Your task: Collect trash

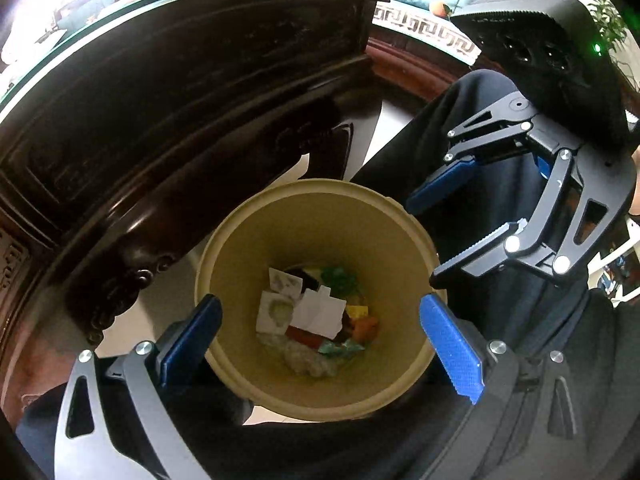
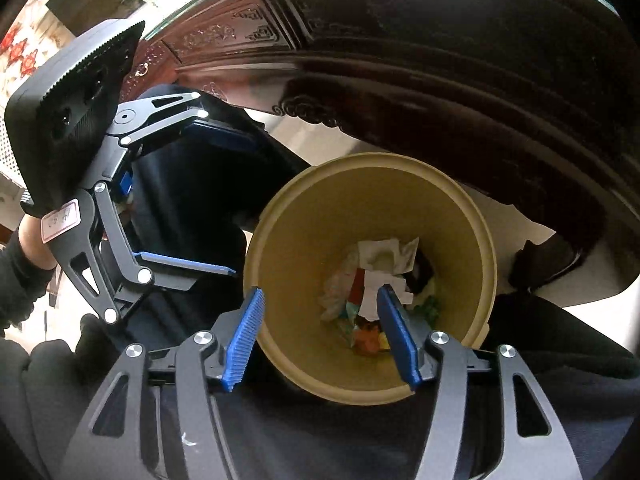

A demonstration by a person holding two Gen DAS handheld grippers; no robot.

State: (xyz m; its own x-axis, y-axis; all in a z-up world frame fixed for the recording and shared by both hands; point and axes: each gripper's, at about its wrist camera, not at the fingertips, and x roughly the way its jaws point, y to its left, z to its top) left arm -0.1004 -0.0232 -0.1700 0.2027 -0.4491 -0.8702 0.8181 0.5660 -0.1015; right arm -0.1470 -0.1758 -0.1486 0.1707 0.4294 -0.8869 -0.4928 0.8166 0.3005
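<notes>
Fingers of the left gripper point(image 1: 318, 344) spread wide and empty over the tan wastebasket point(image 1: 240, 256); the right gripper point(image 2: 320, 338) gapes empty too, likely releasing. Crumpled paper and wrappers point(image 2: 376, 280) lie at the bottom.

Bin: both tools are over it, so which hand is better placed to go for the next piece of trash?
Probably either. Left tool and right tool both hang open and empty above the bin; no loose trash shows outside it.
</notes>
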